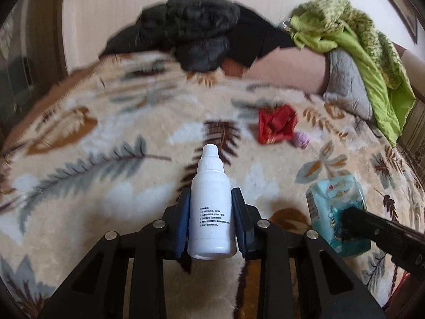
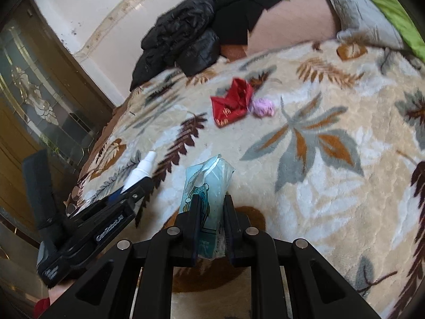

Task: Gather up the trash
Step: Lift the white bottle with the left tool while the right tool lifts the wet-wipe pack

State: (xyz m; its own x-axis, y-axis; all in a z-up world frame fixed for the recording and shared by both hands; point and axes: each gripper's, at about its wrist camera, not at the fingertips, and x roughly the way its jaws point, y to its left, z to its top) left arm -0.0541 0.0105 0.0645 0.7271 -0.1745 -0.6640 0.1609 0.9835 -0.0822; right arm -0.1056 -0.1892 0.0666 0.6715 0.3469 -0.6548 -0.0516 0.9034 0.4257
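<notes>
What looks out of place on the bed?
A crumpled red wrapper and a small purple wad lie loose on the blanket, touching or nearly so. Nothing looks spilled.

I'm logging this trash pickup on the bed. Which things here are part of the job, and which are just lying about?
Part of the job:
- white bottle, held in the left gripper
- blue tissue pack, held in the right gripper
- red wrapper
- purple wad

Just lying about:
- black jacket
- green quilt
- leaf-print blanket
</notes>
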